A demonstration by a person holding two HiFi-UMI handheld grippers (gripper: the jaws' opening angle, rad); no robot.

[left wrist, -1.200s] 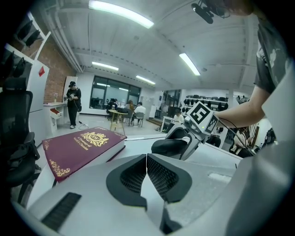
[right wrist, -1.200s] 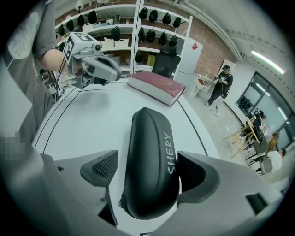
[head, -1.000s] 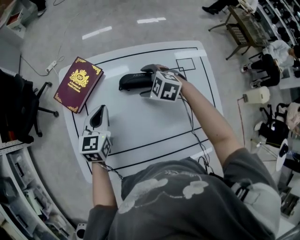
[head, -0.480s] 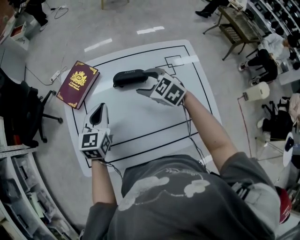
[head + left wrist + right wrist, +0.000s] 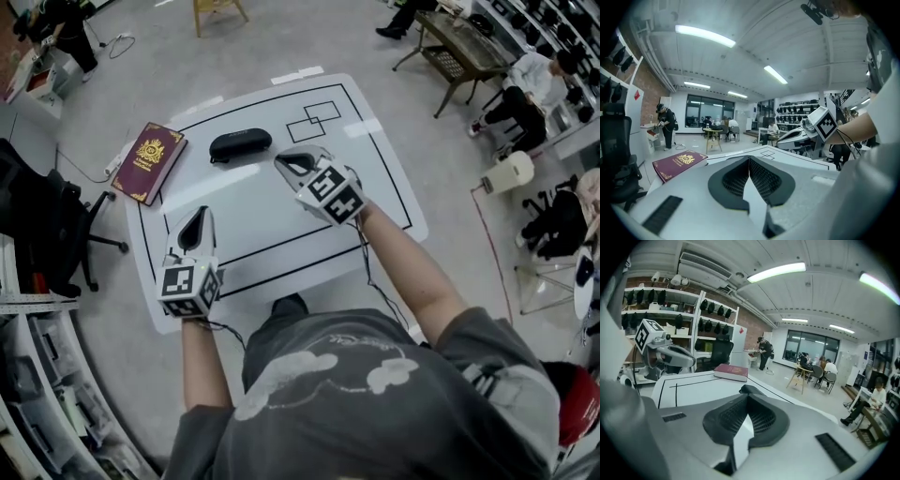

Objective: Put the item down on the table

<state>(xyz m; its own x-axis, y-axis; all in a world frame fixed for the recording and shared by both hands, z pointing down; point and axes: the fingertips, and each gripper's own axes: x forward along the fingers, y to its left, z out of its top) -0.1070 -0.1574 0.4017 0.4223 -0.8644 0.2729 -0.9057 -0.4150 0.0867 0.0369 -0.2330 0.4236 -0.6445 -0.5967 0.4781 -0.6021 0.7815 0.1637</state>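
Note:
The black oblong case (image 5: 240, 145) lies flat on the white table (image 5: 375, 178) near its far edge. It also peeks over the jaw tips as a dark hump (image 5: 752, 390) in the right gripper view. My right gripper (image 5: 289, 163) hovers a short way to the right of and nearer than the case, not touching it. Its jaws are closing down to shut, with nothing between them (image 5: 747, 401). My left gripper (image 5: 196, 219) stays at the table's near left, shut and empty (image 5: 749, 161).
A maroon book with gold trim (image 5: 148, 162) lies at the table's far left corner, overhanging the edge. Black lines and two overlapping squares (image 5: 314, 120) mark the tabletop. A black office chair (image 5: 42, 225) stands left of the table. People sit at desks further off.
My right gripper has let go of the black case, drawn back toward me and to the right, and its jaws have come together. The case stays on the table. The left gripper has not moved.

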